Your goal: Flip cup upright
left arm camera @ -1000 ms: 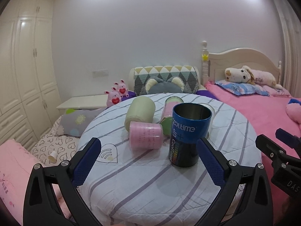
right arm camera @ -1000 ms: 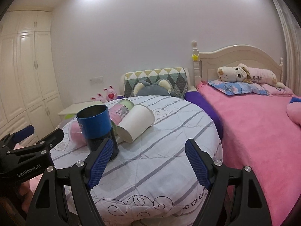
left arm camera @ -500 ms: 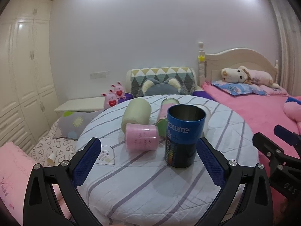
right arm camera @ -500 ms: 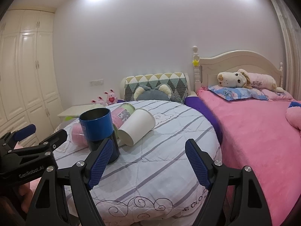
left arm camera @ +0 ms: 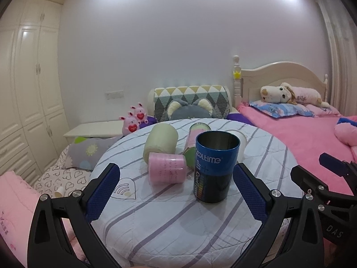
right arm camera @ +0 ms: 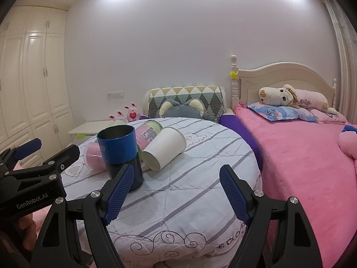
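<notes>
The blue cup [left arm camera: 215, 167] stands upright, mouth up, on the round table [left arm camera: 178, 223] with its striped cloth. In the left wrist view it sits at about one o'clock from the left gripper [left arm camera: 176, 192], beyond the fingertips and closer to the right-hand finger [left arm camera: 248, 192] than to the left one; the fingers are spread wide with nothing between them, and neither touches the cup. In the right wrist view the same cup [right arm camera: 120, 154] lies at about ten o'clock from the right gripper [right arm camera: 176, 192], just behind the tip of that gripper's left-hand finger [right arm camera: 118, 192], which overlaps the cup's base in the frame; whether the pad actually touches the cup cannot be told from here. This gripper's fingers are also wide apart and hold nothing.

Around the cup lie four others on their sides. A pink cup [left arm camera: 167, 170] lies at nine o'clock of it, just beside it. A pale green cup [left arm camera: 160, 144] lies at eleven o'clock, behind the pink one. A pink and green cup [left arm camera: 193, 143] lies at twelve o'clock, partly hidden by the blue cup. A white paper cup [right arm camera: 164, 148] lies at two o'clock in the right wrist view, its open mouth towards the camera, close to the blue cup.

Beyond the table a pink bed [right arm camera: 301, 151] fills the three o'clock side, and a patterned cushion [left arm camera: 191, 98] stands at twelve o'clock
</notes>
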{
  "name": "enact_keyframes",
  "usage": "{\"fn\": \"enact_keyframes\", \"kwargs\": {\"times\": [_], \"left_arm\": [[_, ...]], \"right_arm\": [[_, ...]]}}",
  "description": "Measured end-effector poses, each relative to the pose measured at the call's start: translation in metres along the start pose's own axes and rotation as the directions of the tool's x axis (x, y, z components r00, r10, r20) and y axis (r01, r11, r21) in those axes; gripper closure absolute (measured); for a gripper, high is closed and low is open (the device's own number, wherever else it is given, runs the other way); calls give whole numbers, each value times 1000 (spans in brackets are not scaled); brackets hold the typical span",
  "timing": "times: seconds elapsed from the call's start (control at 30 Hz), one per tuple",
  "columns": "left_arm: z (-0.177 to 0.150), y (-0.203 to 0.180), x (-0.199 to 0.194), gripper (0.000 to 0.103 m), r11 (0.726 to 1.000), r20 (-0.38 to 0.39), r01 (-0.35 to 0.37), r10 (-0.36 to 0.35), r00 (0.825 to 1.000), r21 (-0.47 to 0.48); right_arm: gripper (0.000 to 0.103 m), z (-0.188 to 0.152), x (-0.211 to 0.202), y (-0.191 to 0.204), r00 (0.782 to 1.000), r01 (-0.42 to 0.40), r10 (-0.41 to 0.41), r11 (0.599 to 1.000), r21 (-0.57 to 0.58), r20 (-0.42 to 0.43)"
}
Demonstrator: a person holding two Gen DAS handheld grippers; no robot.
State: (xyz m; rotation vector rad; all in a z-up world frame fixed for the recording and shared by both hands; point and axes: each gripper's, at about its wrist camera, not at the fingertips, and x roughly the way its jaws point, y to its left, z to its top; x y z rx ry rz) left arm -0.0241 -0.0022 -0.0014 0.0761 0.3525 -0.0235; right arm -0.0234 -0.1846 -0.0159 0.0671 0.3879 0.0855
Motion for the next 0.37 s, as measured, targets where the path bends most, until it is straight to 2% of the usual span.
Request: {"fn": "enact_keyframes", "kwargs": {"times": [0.37], "left_arm": [[1, 1, 3, 1, 1000, -11, 8, -8, 1000, 0]], "right_arm": [[22, 1, -1, 2, 1000, -7, 7, 1000, -10, -20]]}}
